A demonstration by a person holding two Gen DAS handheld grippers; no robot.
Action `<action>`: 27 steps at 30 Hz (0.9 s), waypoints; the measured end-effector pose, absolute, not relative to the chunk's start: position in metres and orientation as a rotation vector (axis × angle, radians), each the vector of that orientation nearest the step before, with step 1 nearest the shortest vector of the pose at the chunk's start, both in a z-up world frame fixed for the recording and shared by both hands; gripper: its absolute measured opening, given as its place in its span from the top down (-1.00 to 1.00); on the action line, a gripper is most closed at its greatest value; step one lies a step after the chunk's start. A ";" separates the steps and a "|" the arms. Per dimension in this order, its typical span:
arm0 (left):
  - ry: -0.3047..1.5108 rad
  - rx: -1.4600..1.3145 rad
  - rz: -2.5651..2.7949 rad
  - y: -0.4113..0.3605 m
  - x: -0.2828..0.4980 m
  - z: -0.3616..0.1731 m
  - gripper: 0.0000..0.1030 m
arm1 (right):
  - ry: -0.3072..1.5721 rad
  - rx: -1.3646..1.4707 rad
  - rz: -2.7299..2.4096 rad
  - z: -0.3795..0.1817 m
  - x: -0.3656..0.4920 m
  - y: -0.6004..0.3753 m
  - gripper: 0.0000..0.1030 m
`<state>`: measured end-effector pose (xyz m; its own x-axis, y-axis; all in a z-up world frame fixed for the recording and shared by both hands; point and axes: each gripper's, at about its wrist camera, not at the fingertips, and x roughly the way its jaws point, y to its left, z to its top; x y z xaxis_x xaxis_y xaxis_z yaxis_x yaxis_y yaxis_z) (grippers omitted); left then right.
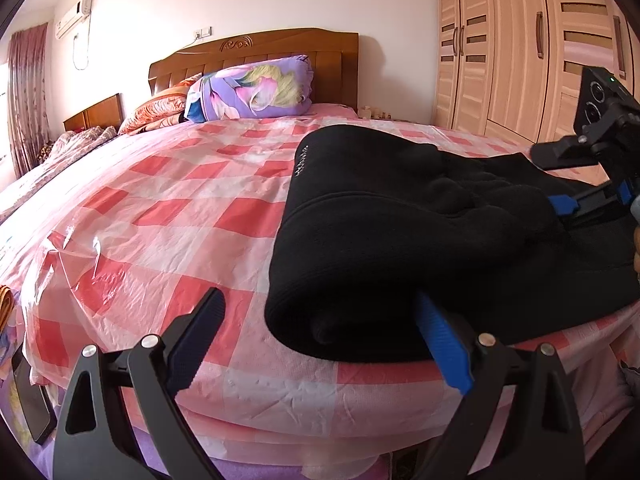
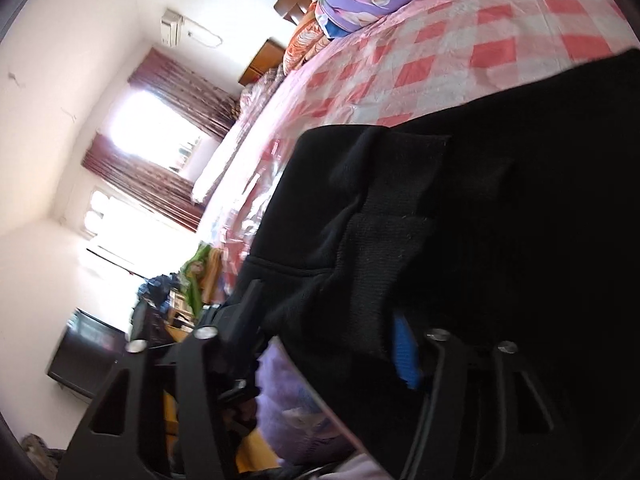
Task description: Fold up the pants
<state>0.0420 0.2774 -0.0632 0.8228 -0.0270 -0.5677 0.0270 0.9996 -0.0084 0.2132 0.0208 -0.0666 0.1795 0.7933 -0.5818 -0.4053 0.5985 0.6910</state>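
Black pants [image 1: 400, 240] lie folded in a thick bundle near the front right edge of the bed [image 1: 180, 200], which has a pink checked plastic cover. My left gripper [image 1: 320, 320] is open; its left finger is free over the cover, its blue right finger [image 1: 440, 344] touches the bundle's near fold. The right gripper [image 1: 568, 208] shows at the far right, against the pants' other end. In the right wrist view the pants [image 2: 460, 220] fill the frame and drape over the right gripper [image 2: 332, 320]; its blue finger [image 2: 406, 356] is half buried in cloth, the other finger stands clear.
A purple floral pillow [image 1: 256, 88] and wooden headboard [image 1: 256, 48] are at the bed's far end. A wardrobe [image 1: 520, 40] stands on the right. A dark phone-like slab [image 1: 32, 400] lies at the lower left. A window with curtains [image 2: 160, 152] and a cluttered desk [image 2: 168, 304] are beyond the bed.
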 end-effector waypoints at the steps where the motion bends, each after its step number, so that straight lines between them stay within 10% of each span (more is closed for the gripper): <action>1: 0.605 0.001 -0.029 0.278 0.042 -0.063 -0.83 | 1.084 0.416 0.872 -0.068 0.214 0.018 0.59; 11: 0.596 0.021 0.001 0.284 0.040 -0.058 -0.83 | 0.790 0.367 0.903 0.012 0.183 -0.015 0.80; 27: 0.626 0.063 -0.004 0.295 0.020 -0.059 -0.83 | 0.972 0.416 0.775 -0.082 0.189 -0.043 0.73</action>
